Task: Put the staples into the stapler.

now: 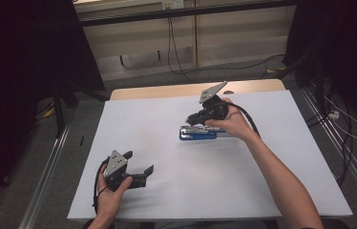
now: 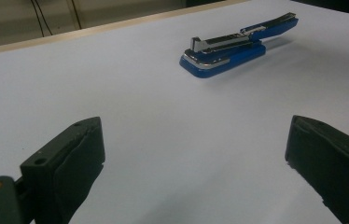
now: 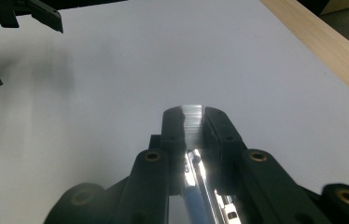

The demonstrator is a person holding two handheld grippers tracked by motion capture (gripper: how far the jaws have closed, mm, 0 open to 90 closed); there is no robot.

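We held the right claw [image 1: 192, 120] clamped on the top arm of the blue plastic stapler with chrome trim [image 1: 197, 134], lying mid-desk [image 1: 157, 119], probably to press it. Nearer us than the stapler, the left claw [image 1: 141, 162] stood spread wide, empty, leaving working room.

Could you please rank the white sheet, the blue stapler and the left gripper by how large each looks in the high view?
Largest to smallest:
1. White sheet, covering most of the table.
2 and 3. Blue stapler and left gripper look close in size; the right gripper hides part of the stapler, so I won't rank them.
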